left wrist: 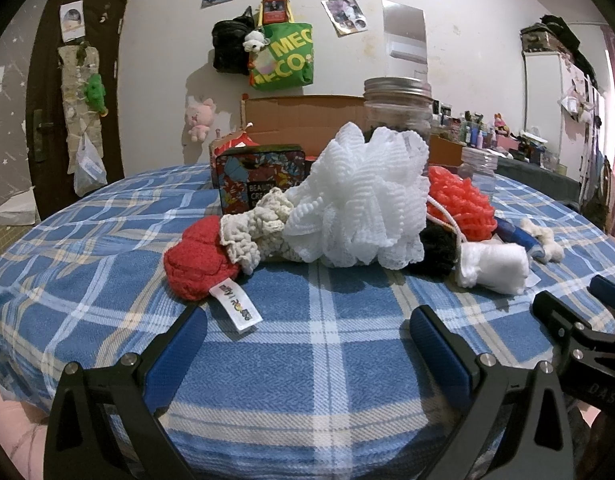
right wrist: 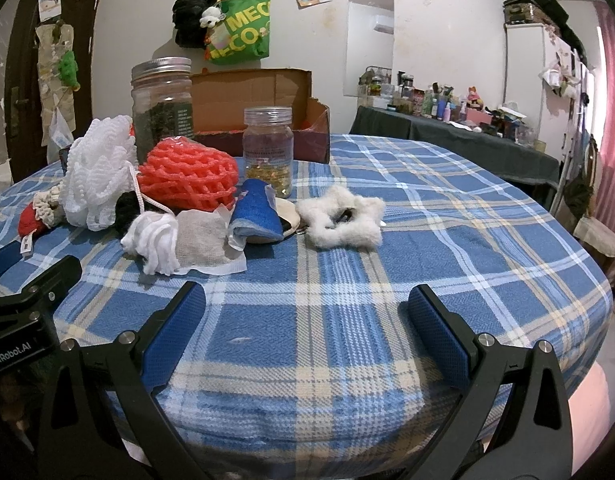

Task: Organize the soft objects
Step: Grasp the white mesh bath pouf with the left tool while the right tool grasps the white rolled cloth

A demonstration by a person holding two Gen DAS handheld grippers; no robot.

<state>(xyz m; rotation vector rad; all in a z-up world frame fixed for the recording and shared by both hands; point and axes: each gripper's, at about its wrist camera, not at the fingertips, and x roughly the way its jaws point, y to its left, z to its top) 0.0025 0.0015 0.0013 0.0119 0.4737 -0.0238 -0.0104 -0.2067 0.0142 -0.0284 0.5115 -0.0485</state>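
**Both grippers idle, soft heap untouched**

Left hand-held gripper [left wrist: 307, 336] and right hand-held gripper [right wrist: 305, 316]: jaws spread wide, nothing held, low over the plaid cloth [right wrist: 427, 240] short of the pile. Likely staged for a first pick. White mesh puff [left wrist: 359, 200] tops the heap, leaning on the red knit piece [left wrist: 195, 256] and orange net [right wrist: 187, 176]. Fluffy star [right wrist: 339, 216] lies apart, nearest the right gripper. Open cardboard box [right wrist: 259, 96] behind, probable destination.

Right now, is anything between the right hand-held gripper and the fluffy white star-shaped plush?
Nothing visible. The open right hand-held gripper faces bare blue plaid cloth up to the fluffy white star-shaped plush; the folded blue cloth lies to its left.
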